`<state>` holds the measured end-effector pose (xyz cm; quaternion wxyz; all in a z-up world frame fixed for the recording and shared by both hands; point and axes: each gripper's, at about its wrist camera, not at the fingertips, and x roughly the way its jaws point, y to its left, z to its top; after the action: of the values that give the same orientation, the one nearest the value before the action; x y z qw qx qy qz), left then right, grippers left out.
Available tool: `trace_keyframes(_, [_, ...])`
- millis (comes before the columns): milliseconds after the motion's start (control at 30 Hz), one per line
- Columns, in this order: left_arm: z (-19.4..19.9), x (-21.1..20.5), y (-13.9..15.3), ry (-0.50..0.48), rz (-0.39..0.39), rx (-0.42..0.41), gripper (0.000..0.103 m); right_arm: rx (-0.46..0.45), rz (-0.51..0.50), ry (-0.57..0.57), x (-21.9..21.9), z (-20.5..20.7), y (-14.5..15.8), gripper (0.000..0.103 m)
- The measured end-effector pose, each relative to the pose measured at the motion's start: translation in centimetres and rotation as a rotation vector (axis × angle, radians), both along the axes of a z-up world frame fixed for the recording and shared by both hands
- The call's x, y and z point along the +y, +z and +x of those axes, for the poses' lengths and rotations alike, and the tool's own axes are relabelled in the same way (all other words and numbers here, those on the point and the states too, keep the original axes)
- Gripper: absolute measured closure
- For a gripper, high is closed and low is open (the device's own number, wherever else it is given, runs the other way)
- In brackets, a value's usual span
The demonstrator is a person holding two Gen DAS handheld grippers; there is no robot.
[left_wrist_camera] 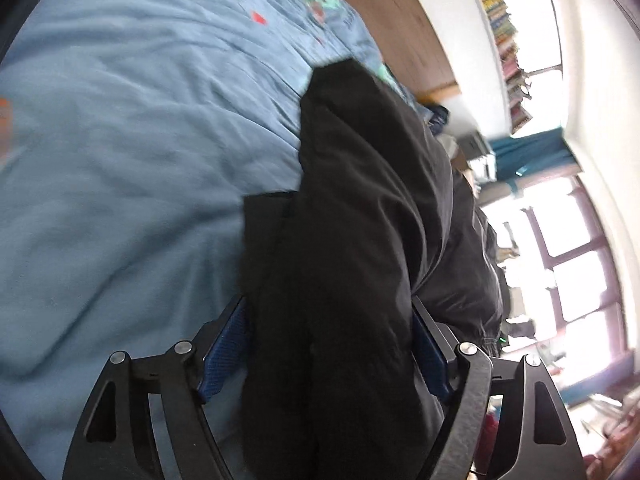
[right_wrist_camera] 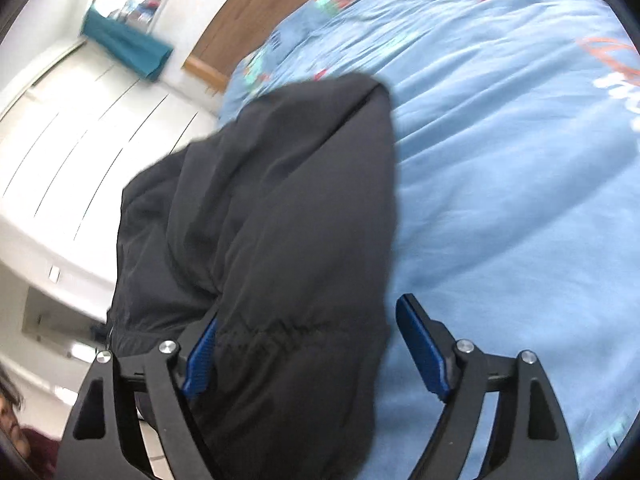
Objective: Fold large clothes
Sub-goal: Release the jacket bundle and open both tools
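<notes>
Loosely bunched, matte black garment (right_wrist_camera: 280,220) overlies rumpled blue bedspread (right_wrist_camera: 500,200).

Right gripper (right_wrist_camera: 308,354) was spread wide over the blue duvet (right_wrist_camera: 500,184), black garment (right_wrist_camera: 280,216) bunched between the jaws. Its gathered hem lay against the left blue pad (right_wrist_camera: 202,360); the right pad (right_wrist_camera: 422,346) stood clear of the cloth. White wardrobe (right_wrist_camera: 76,136) and wooden headboard (right_wrist_camera: 260,4) sat behind, blurred.
</notes>
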<state>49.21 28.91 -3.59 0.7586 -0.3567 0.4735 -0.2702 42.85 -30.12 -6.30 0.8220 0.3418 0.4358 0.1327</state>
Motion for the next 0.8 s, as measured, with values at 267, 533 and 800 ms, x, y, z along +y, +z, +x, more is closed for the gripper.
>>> trace_keyframes(267, [-6.3,3.9,8.2,0.166,0.132,-0.102,0.019,-0.01,-0.156,-0.192,-6.4,-8.6,4.6,0.021])
trace_keyframes(533, [-17.0,5.6,12.0,0.278,0.345,-0.201,0.003,-0.014,-0.328,-0.237,-0.3,-17.2,11.4,0.019])
trace_keyframes(800, [-25.9,1.5,12.1,0.338,0.508,-0.262,0.001,-0.105,-0.493,-0.193,9.0,-25.6,15.5,0.012])
